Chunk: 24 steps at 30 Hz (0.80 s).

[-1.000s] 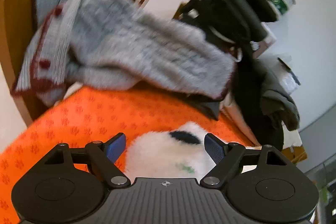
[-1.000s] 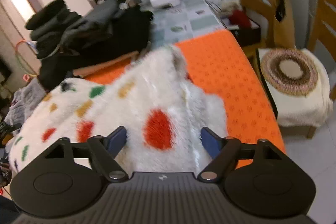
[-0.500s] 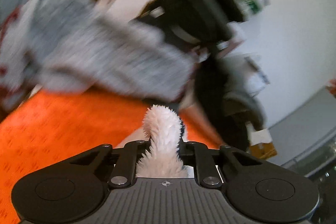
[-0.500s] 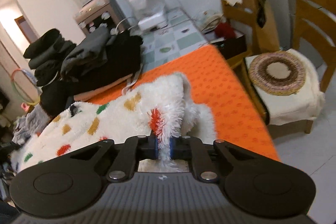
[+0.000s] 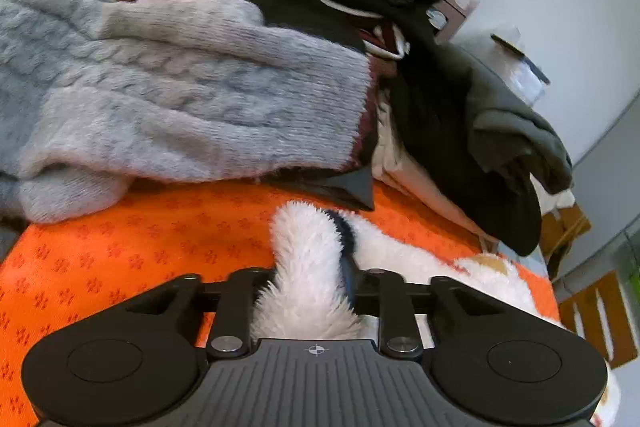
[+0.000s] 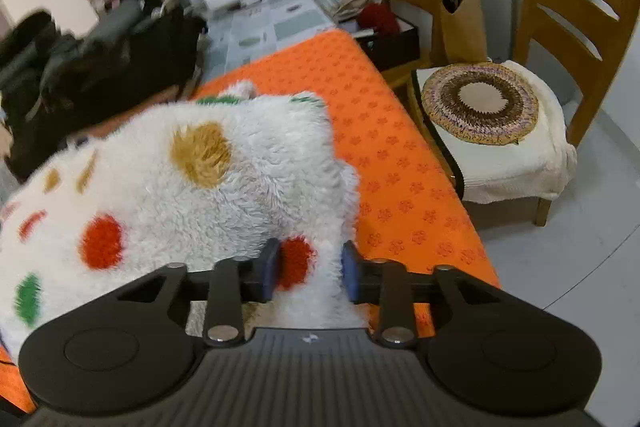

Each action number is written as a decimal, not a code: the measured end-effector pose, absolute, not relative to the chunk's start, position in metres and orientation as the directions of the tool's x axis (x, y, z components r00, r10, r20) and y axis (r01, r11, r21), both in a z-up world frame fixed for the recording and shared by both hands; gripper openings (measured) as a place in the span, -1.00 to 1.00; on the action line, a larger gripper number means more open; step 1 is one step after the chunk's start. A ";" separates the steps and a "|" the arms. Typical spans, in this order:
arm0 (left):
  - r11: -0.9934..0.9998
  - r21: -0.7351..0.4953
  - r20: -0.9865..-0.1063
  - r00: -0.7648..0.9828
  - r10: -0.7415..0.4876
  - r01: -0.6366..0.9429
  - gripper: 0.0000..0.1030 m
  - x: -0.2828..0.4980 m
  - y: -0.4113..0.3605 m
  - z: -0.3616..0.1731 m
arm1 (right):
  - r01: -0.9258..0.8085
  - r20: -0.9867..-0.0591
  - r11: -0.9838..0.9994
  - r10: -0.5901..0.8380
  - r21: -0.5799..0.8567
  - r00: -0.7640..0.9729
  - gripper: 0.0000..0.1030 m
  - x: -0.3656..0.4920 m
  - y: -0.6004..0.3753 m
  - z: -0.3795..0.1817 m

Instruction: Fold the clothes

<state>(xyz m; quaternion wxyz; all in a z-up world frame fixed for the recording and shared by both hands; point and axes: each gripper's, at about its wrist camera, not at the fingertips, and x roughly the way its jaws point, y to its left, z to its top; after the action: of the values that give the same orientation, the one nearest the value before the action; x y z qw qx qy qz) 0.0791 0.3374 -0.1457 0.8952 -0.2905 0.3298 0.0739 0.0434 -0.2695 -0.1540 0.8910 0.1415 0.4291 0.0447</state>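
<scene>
Left wrist view: your left gripper [image 5: 310,281] has a ridge of the white fluffy garment [image 5: 312,267] standing up between its jaws; they have just been opening from a tighter pinch, yet the pile still fills the gap and presses both sides, so treat it as a hold. In the right wrist view, your right gripper [image 6: 308,269] shows its blue pads [image 6: 270,269] parted around a fold with a red spot; these jaws have also just been opening, and the pile now looks loose between the pads, so judge this side as released or nearly so. The garment lies on the orange tabletop [image 6: 384,155], one flap doubled over toward the far side. The step in hand appears to be laying down a fold. The next move calls for freeing both jaws fully, drawing back without dragging the pile, then regripping a fresh edge. Count: one white spotted garment in work, one grey knitted sweater [image 5: 180,95] beyond it, one heap of dark clothes [image 5: 440,75] whose pieces cannot be told apart, and two wooden chairs [image 6: 576,27].
</scene>
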 end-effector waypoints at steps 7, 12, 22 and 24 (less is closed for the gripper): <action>0.870 -0.422 -0.522 0.853 -0.003 -0.256 0.18 0.042 0.323 -0.087 | -0.020 -0.682 0.991 0.105 0.131 0.724 0.39 0.033 -0.255 -0.099; 0.915 -0.393 -0.478 0.870 -0.123 -0.087 0.20 0.042 0.283 -0.064 | -0.180 -0.608 0.974 0.228 0.140 0.761 0.39 0.045 -0.230 -0.065; 0.950 -0.308 -0.649 0.722 -0.242 0.042 0.18 0.068 0.227 -0.140 | -0.280 -0.687 0.933 0.356 0.226 0.633 0.08 0.086 -0.191 -0.125; 0.955 -0.292 -0.660 0.711 -0.242 0.054 0.19 0.067 0.226 -0.158 | -0.282 -0.688 0.930 0.364 0.234 0.628 0.08 0.088 -0.192 -0.143</action>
<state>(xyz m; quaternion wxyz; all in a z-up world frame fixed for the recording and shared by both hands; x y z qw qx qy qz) 0.0671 0.2264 -0.1576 0.9162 -0.1263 0.3715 -0.0808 0.0880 -0.1919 -0.1427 0.9007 0.0518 0.3924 0.1793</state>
